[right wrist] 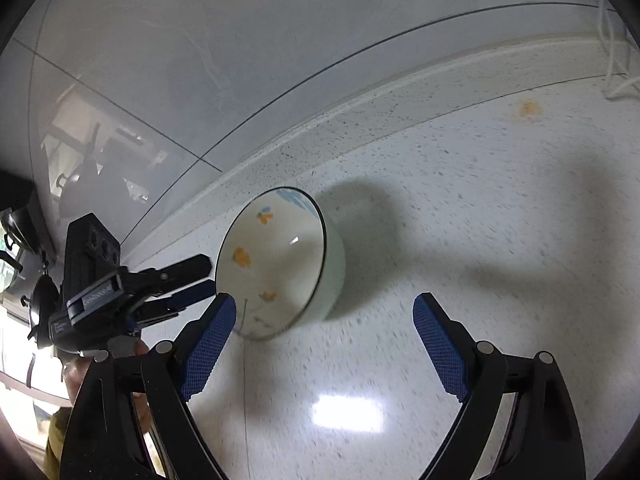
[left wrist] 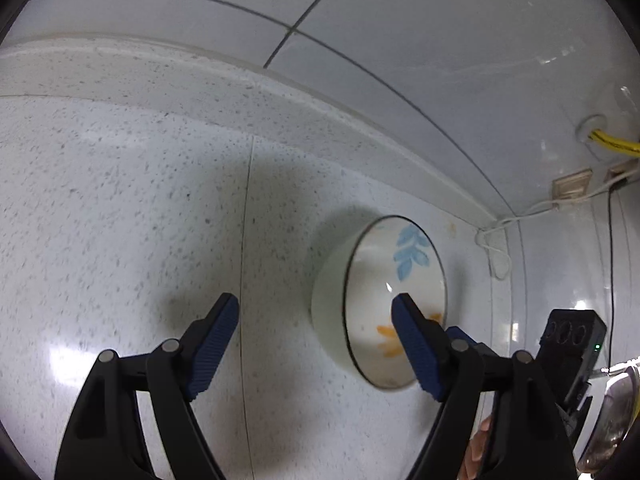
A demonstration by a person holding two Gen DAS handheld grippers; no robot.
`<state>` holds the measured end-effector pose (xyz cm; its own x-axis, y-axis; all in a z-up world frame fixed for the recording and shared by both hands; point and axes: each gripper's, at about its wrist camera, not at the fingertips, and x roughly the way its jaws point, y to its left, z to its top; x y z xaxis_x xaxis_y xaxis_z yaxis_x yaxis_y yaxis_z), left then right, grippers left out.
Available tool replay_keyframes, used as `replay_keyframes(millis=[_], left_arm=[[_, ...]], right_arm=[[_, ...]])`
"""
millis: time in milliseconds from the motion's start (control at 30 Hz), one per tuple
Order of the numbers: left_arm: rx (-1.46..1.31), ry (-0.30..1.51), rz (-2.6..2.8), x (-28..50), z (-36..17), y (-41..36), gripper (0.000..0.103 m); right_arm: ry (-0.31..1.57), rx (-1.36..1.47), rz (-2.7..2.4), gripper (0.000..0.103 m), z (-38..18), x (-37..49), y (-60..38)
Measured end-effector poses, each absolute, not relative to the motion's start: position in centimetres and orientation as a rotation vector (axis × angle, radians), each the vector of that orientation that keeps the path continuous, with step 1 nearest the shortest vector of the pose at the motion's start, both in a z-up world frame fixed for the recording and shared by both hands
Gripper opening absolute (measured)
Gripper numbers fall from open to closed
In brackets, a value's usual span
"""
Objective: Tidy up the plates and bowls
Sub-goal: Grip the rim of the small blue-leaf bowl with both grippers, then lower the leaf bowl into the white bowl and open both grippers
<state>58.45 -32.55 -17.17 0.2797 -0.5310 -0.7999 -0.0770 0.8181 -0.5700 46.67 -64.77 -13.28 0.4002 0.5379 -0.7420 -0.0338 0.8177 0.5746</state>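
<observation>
Glossy glazed ceramic bowl (left wrist: pixel 384 300) on polished speckled stone countertop (left wrist: pixel 120 220); ribbed blue jaws.

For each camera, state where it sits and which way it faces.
Left wrist: on the left gripper, facing forward and down at the counter and tiled wall; both open fingers show, and the right gripper at right.
Right wrist: on the right gripper, facing the same counter and wall; open fingers show, the left gripper at left.
Shared: the bowl, standing on the counter, and the wall.
</observation>
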Motion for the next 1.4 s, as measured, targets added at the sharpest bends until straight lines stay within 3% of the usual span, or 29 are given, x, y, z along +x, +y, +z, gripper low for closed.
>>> replay_keyframes(millis=[33, 100, 167, 233, 367, 700, 1133, 1400], left_arm=[[-0.574, 1.271, -0.33, 59.0, -17.7, -32.8, 0.066], [-0.576, 1.307, -0.35, 60.0, -18.7, -33.4, 0.045], [-0.56, 1.337, -0.364, 60.5, -19.6, -34.1, 0.027], [-0.566, 1.339, -0.374, 60.3, -20.2, -34.6, 0.02], [-0.556, 1.335, -0.353, 60.0, -20.1, -35.0, 0.017], [-0.578, 1.345, -0.379, 54.1, -16.8, -37.2, 0.017], [-0.568, 1.315, -0.57, 36.8, -7.2, -35.9, 0.017], [-0.457, 1.402, -0.582, 27.2, -8.6, -34.3, 0.017]], right_arm=[[1.115, 0.519, 0.367, 0.087, -13.6, 47.2, -64.5], [1.141, 0.507, 0.343, 0.083, -14.1, 47.8, -63.9], [1.168, 0.526, 0.322, 0.055, -15.1, 48.4, -63.6], [1.18, 0.558, 0.326, 0.036, -16.1, 48.7, -63.7], [1.169, 0.559, 0.364, 0.02, -16.1, 48.4, -63.0], [1.176, 0.44, 0.32, 0.019, -11.7, 42.9, -62.9], [1.054, 0.461, 0.21, 0.019, -1.7, 24.2, -61.1], [1.136, 0.522, 0.149, 0.019, -5.3, 14.5, -58.0]])
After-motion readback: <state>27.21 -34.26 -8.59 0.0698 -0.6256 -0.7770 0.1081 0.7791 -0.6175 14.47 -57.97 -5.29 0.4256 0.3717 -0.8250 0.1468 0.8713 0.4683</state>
